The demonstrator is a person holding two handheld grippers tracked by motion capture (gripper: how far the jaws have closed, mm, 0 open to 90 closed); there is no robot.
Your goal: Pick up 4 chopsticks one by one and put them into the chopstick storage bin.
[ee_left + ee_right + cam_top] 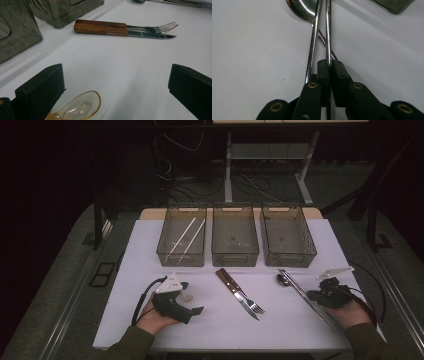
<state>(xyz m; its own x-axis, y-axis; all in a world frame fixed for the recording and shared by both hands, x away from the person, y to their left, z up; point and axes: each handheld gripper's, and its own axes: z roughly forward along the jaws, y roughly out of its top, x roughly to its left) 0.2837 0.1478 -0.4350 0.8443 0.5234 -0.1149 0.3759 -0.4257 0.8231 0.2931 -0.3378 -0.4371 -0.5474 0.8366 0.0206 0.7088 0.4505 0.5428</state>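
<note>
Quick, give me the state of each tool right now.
Left tool: open, holding nothing; a clear amber spoon lies by one jaw.
Right tool: shut on a thin metal rod, beside the metal spoon.

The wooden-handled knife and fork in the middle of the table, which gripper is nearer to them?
Left. The left gripper lies just left of the knife and fork, jaws open. The right gripper is farther right, shut on a metal rod.

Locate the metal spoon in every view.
High view: metal spoon lies right of centre, near the bottom.
Left gripper view: at the top edge, right of centre.
Right gripper view: top centre.
Shared landmark: the steel chopsticks lying alongside it.
</note>
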